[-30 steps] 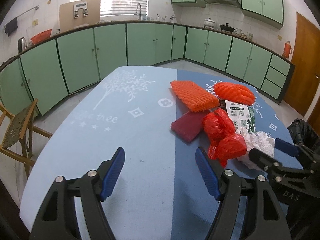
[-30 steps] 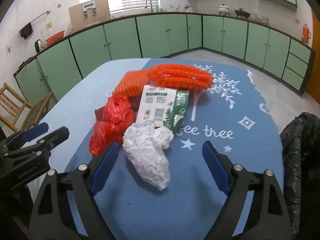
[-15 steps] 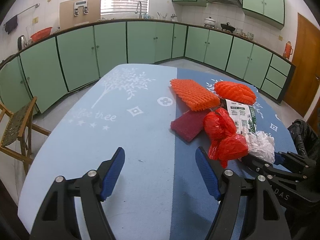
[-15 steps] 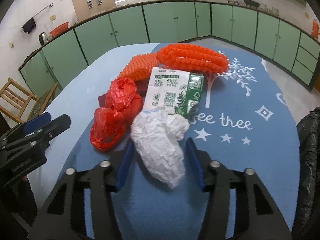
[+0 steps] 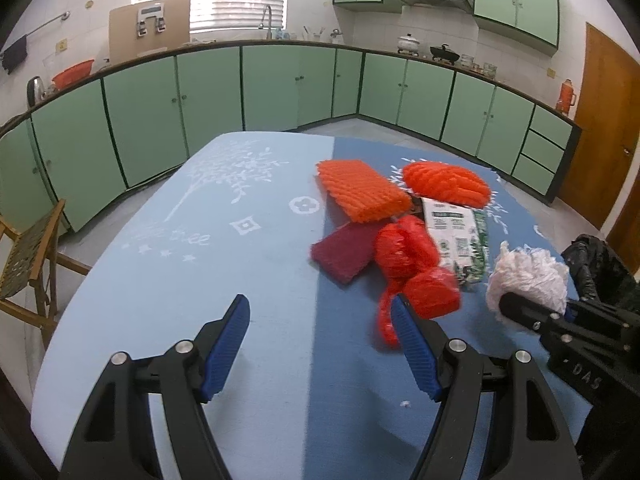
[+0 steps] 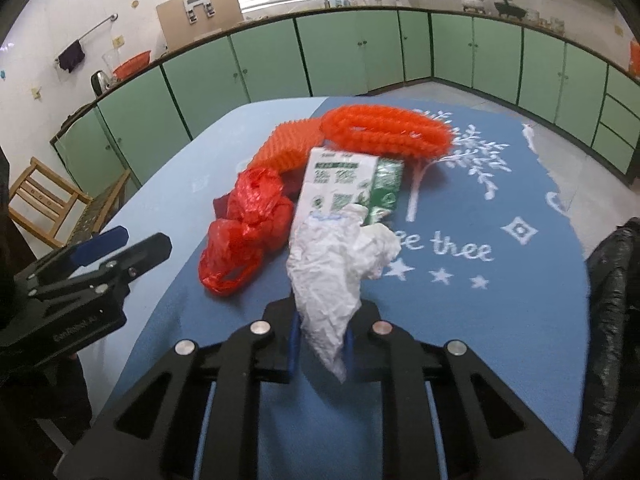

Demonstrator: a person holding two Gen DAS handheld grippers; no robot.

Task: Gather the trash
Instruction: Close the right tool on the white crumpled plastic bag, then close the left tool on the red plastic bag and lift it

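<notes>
The right gripper (image 6: 320, 344) pinches the crumpled white plastic bag (image 6: 340, 264) by 1 end for carrying to the black trash bag (image 6: 616, 300), while the left gripper (image 5: 320, 344) waits spread apart over the table (image 5: 200, 280).

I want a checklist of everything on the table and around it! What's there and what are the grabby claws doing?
Surface: blue tablecloth with white tree print covers the table.
Job's things: white crumpled plastic bag, lifted in the right gripper; red plastic bag, milk carton, two orange foam nets and a dark red pad lie bunched on the cloth.
Clutter: nothing seen beyond the trash.
Grippers: right gripper shut on the white bag; left gripper open, empty, just before the red bag.
Cables: nothing seen.
Surroundings: black trash bag at the table's right edge; green cabinets; wooden chair; sink faucet.
</notes>
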